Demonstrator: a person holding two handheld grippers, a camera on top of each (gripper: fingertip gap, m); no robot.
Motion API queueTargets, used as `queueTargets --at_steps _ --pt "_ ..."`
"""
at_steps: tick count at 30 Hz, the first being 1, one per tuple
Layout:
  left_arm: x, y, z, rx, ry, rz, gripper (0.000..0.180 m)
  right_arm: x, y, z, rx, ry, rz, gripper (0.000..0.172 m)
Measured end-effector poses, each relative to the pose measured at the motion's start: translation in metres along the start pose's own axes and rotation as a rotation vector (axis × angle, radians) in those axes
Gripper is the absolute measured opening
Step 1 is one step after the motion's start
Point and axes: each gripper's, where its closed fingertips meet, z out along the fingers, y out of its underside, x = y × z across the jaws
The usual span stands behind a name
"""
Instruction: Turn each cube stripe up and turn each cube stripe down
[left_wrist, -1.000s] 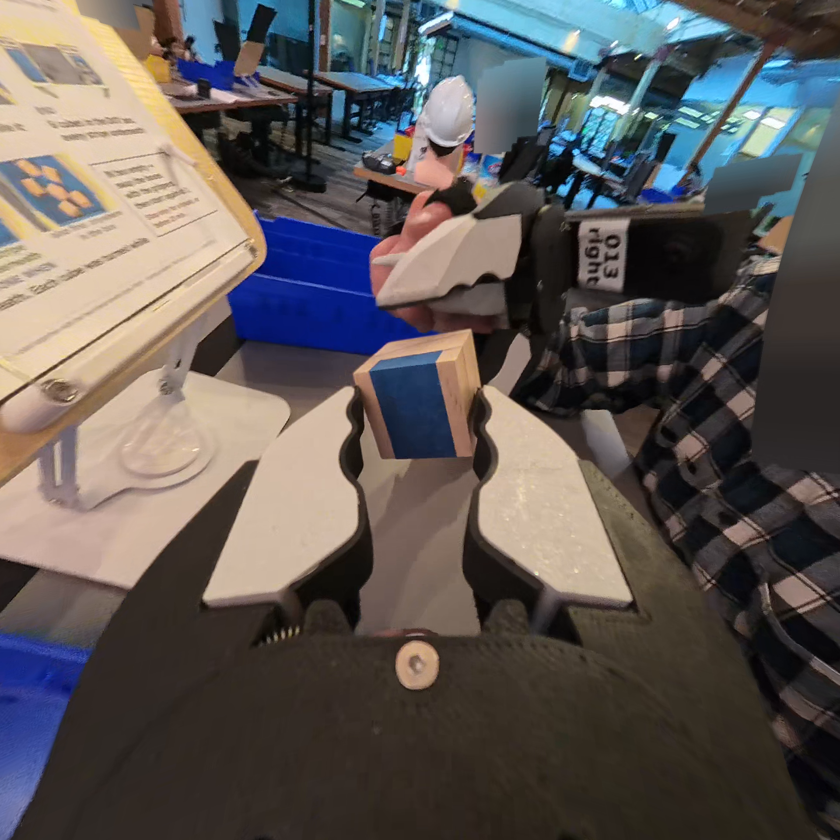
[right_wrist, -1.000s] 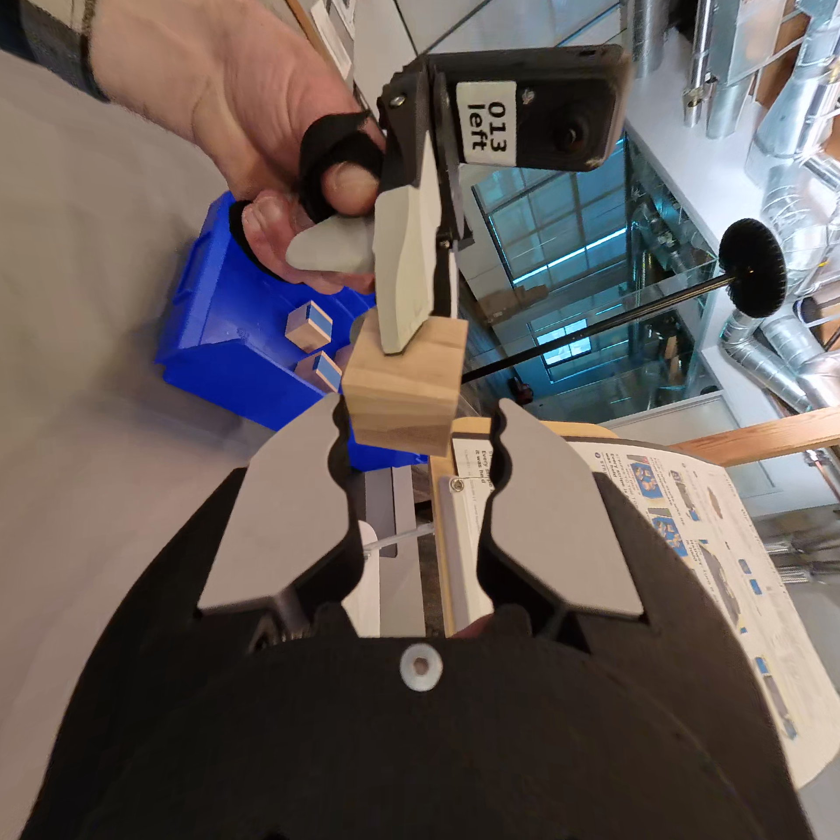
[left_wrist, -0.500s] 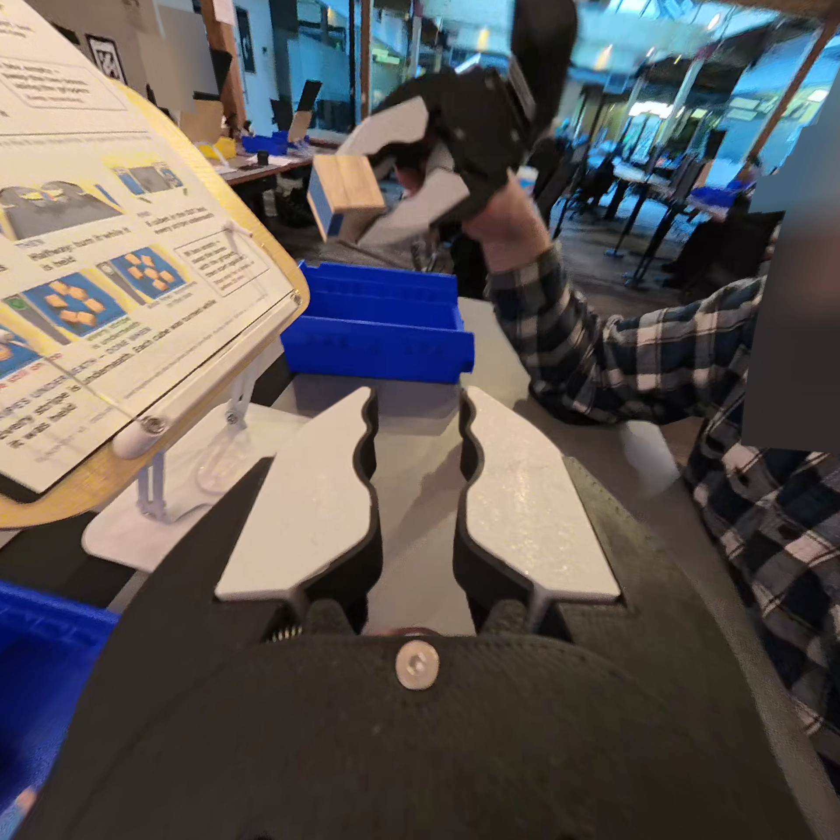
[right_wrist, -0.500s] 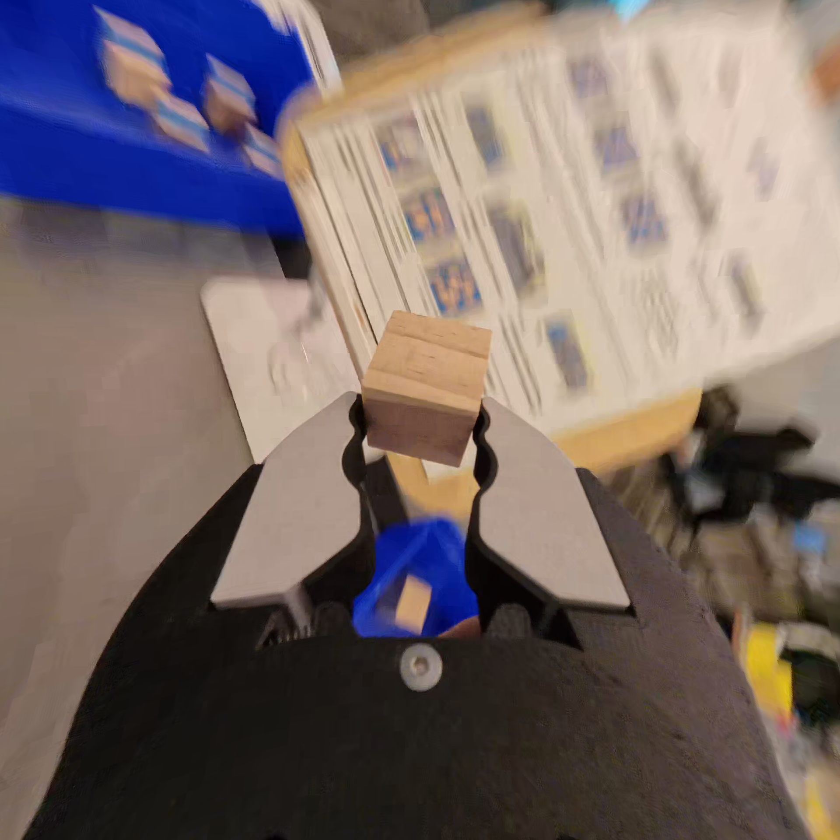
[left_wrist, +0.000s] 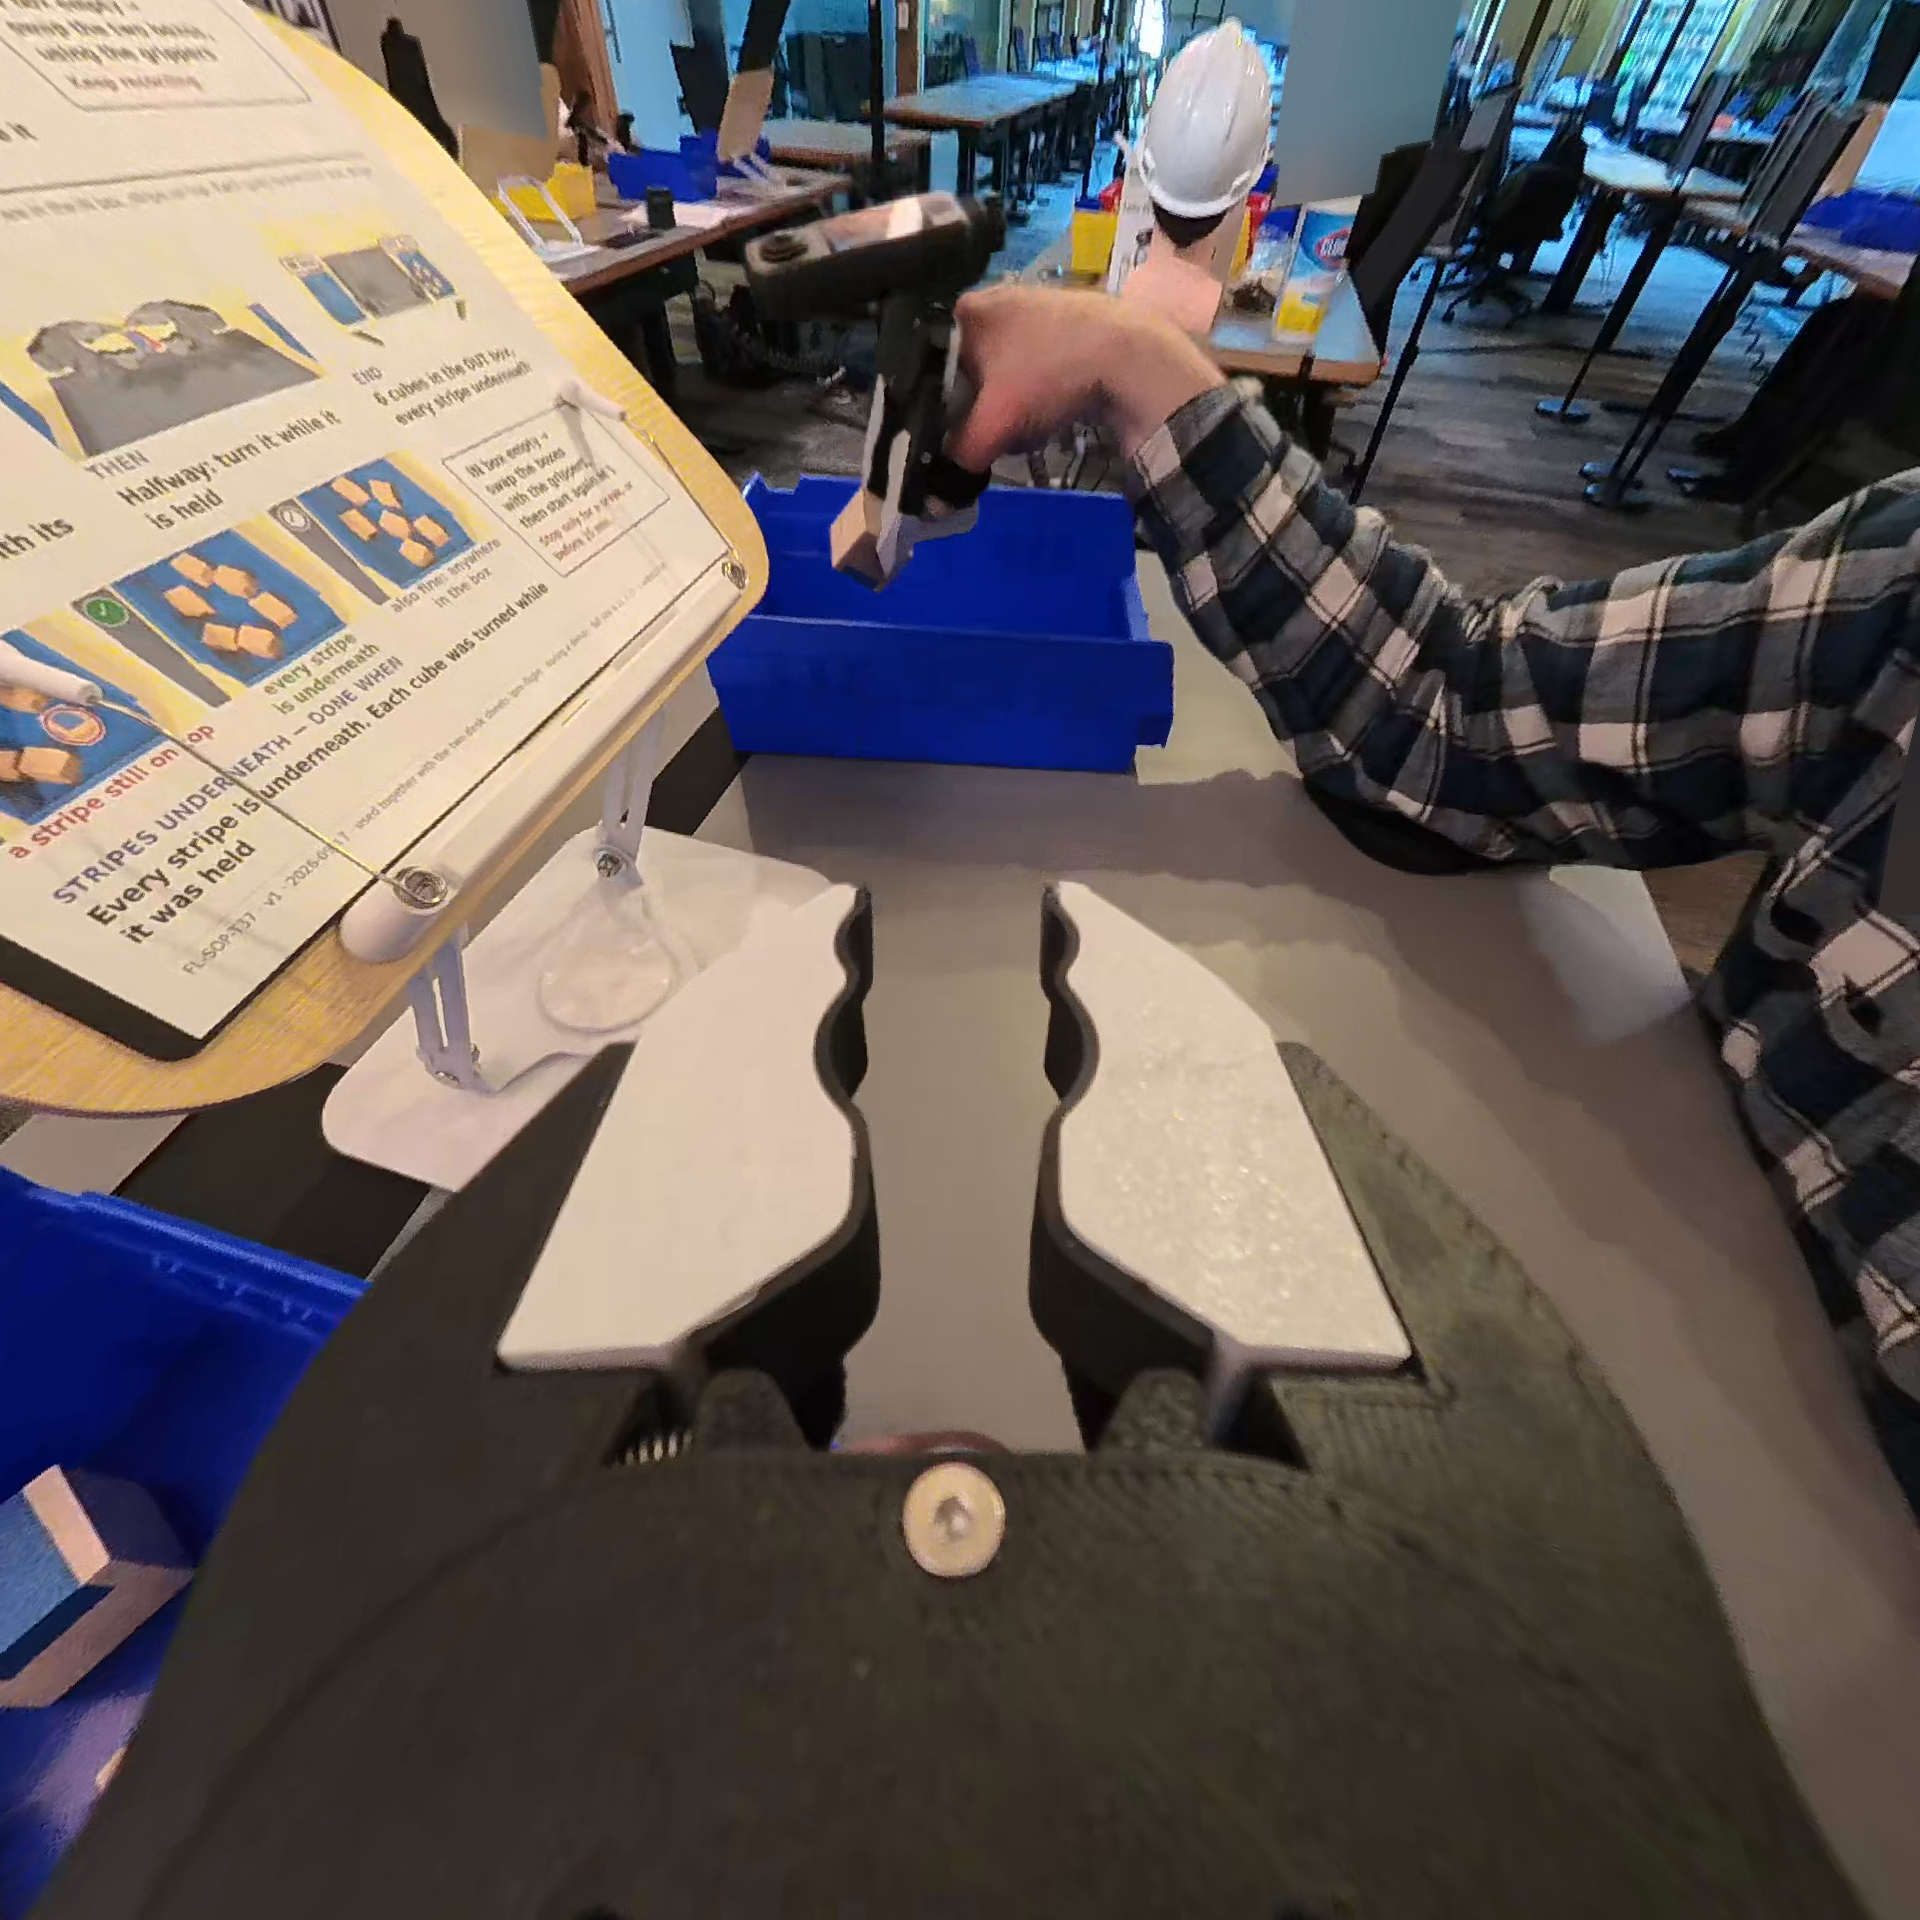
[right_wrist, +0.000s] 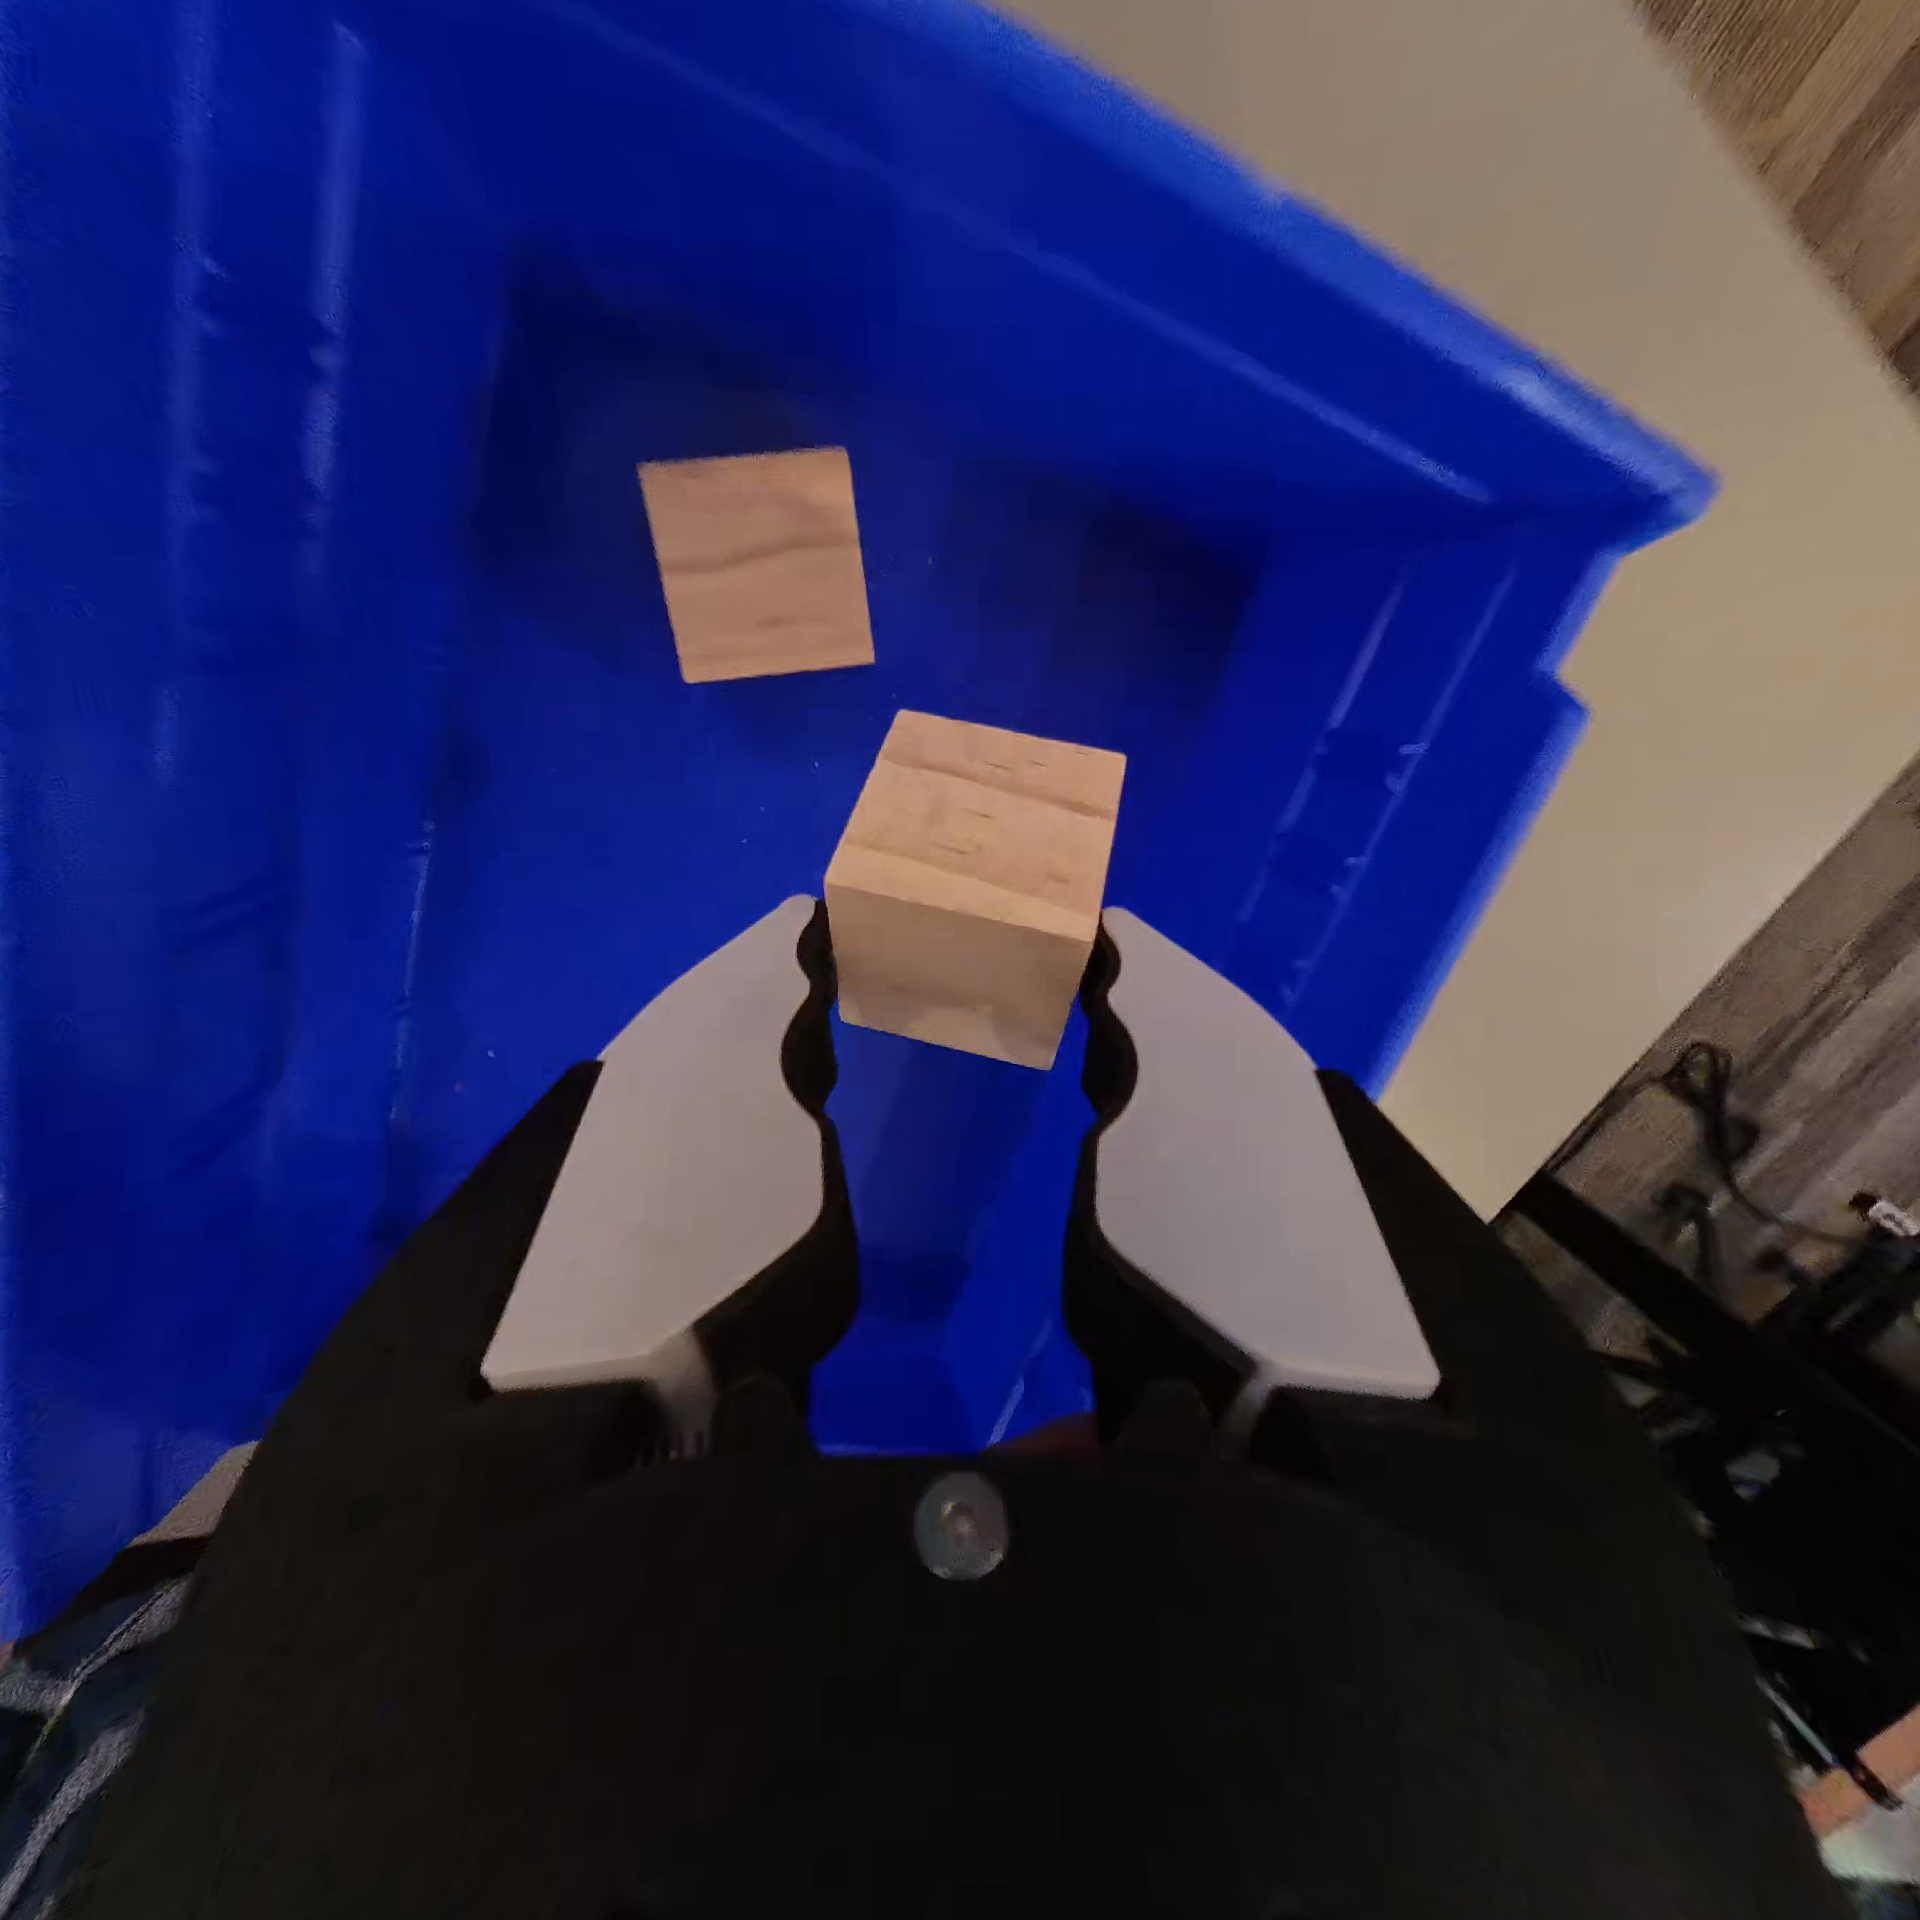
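Right now my right gripper (right_wrist: 961, 914) has a plain wooden cube (right_wrist: 971, 883) clamped between its fingertips, both pads pressed against the cube's sides, with only bare wood faces showing toward my camera. It hangs above the inside of a blue bin (right_wrist: 1403, 436), where a second cube (right_wrist: 758, 566) lies on the bin floor with a plain wood face up, well apart from the held one. From the left wrist view I see that same gripper (left_wrist: 883, 540) tipped downward over the far blue bin (left_wrist: 935, 665), gripped by a hand (left_wrist: 1049, 364) in a plaid sleeve (left_wrist: 1455, 644). My left gripper (left_wrist: 951, 914) hovers over the grey table (left_wrist: 1351, 935) with its jaws partly apart and nothing between them. To its left stands an instruction sheet (left_wrist: 260, 468) on a white stand (left_wrist: 457, 1039), and at the lower left corner another blue bin (left_wrist: 156, 1351) holds a cube (left_wrist: 62, 1579) showing a blue face.
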Motion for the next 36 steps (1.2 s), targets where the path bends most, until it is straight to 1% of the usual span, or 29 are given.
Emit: queueTargets --at_steps 4,8,10,11,12,15,17,19,22,25,27,30,33,35,36 --pt "0.002 0.001 0.002 -0.013 -0.003 0.013 0.031 0.005 0.015 0.032 -0.119 -0.027 0.025 0.046" --pt "0.001 0.000 0.000 -0.015 -0.011 0.020 0.031 0.007 0.017 0.057 -0.170 -0.047 0.035 0.047" --pt "0.000 0.000 -0.002 -0.016 -0.020 0.020 0.031 0.007 0.011 0.063 -0.154 -0.054 0.058 0.049" --pt "-0.002 0.000 -0.003 -0.020 -0.027 0.021 0.031 0.009 0.008 0.063 -0.145 -0.052 0.074 0.059" --pt "-0.004 0.001 -0.004 -0.027 -0.039 0.023 0.031 0.009 0.007 0.060 -0.142 -0.047 0.081 0.063" --pt "-0.012 0.005 -0.008 -0.053 -0.085 0.023 0.032 0.009 -0.003 0.039 -0.081 -0.020 0.069 0.063" --pt "-0.027 0.013 -0.013 -0.106 -0.171 0.044 0.032 0.006 -0.016 0.018 0.000 -0.002 0.058 0.060" --pt "-0.047 0.028 -0.022 -0.199 -0.286 0.076 0.034 -0.001 -0.027 -0.001 0.064 0.014 0.024 0.058" --pt "-0.079 0.055 -0.037 -0.351 -0.446 0.123 0.040 -0.016 -0.039 -0.020 0.115 0.037 -0.044 0.056" --pt "-0.104 0.091 -0.047 -0.542 -0.551 0.173 0.049 -0.034 -0.053 -0.029 0.167 0.030 -0.117 0.056" --pt "-0.118 0.113 -0.049 -0.640 -0.590 0.171 0.051 -0.049 -0.057 -0.028 0.167 0.011 -0.187 0.056" --pt "-0.132 0.140 -0.052 -0.752 -0.622 0.157 0.055 -0.059 -0.063 -0.028 0.153 0.033 -0.230 0.056" --pt "-0.154 0.164 -0.068 -0.878 -0.701 0.176 0.059 -0.071 -0.071 -0.032 0.175 0.028 -0.256 0.055" --pt "-0.166 0.179 -0.074 -0.910 -0.719 0.127 0.064 -0.077 -0.074 -0.036 0.184 0.037 -0.268 0.055" --pt "-0.169 0.186 -0.074 -0.907 -0.710 0.070 0.068 -0.079 -0.076 -0.038 0.192 0.042 -0.273 0.055"
